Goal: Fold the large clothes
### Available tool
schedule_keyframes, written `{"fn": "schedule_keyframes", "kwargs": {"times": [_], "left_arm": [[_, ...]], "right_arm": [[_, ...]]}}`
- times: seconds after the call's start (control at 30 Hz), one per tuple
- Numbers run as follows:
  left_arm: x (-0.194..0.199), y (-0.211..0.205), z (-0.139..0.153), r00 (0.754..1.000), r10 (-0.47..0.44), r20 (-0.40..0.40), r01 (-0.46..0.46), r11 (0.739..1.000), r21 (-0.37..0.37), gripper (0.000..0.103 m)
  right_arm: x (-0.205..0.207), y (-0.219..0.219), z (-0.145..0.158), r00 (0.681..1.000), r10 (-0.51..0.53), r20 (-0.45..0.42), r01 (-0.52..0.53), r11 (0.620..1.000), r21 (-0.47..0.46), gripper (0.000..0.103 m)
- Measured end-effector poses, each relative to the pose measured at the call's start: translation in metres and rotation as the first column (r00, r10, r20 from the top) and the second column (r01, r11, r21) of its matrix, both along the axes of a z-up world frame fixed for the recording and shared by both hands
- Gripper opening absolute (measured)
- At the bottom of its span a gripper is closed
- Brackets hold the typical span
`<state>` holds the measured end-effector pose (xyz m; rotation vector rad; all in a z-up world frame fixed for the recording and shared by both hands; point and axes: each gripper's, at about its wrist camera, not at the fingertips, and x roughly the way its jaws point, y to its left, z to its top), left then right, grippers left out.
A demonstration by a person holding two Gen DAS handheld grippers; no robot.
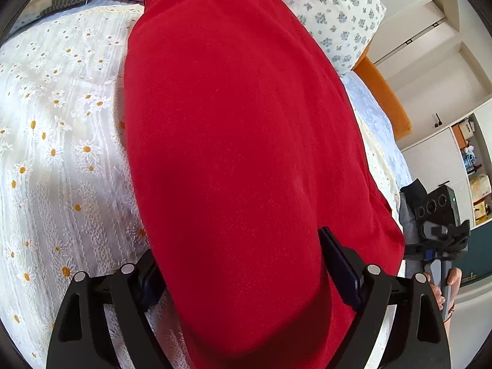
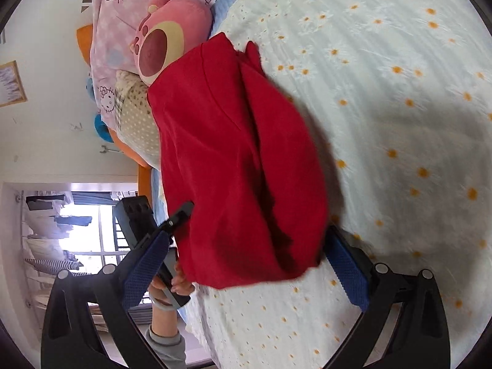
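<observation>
Left claw (image 1: 246, 279): nearest to us in the left wrist view, spread wide, with the red garment (image 1: 246, 153) running between its two black fingers; we cannot tell whether either pad touches the cloth.
Right claw (image 2: 246, 264): spread as wide as we see it go, its blue pads (image 2: 347, 273) on either side of the garment's near end; neither pad seems to press the cloth.
Bed (image 2: 399, 123): we see it covered by a white spread with yellow-centred daisies, filling most of both views.
Garment: we find it lying on the bed as a long red bundle, doubled over, with deep folds along its length in the right wrist view (image 2: 240, 160); its far end reaches up to the pillows.
Pillows: a white one with blue flowers (image 1: 335, 18) sits beside the garment's far end; a pink cartoon-cat print (image 2: 123, 15) lies at the head of the bed.
Plush (image 2: 166, 37): pink, round, resting against the pink print, just beyond the red cloth.
Hands: we see fingers (image 2: 178, 283) on the left tool's handle, with a grey sleeve (image 2: 169, 344) below; another hand (image 1: 446, 292) grips the right tool at the bed's edge.
</observation>
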<state>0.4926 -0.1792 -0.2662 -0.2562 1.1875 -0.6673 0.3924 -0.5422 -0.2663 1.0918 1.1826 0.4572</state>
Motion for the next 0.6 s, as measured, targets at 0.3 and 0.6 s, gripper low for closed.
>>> {"fn": "schedule_keyframes", "kwargs": {"times": [0.3, 0.6], "left_arm": [[0.003, -0.005, 0.001, 1.0, -0.009, -0.005, 0.009, 1.0, 0.003, 0.09], [0.005, -0.022, 0.002, 1.0, -0.021, 0.002, 0.021, 0.998, 0.063, 0.1]], "right_arm": [[0.051, 0.019, -0.004, 0.999, -0.021, -0.037, 0.02, 0.999, -0.028, 0.099], [0.094, 0.071, 0.011, 0.995, 0.049, -0.089, -0.075, 0.942, -0.326, 0.096]]}}
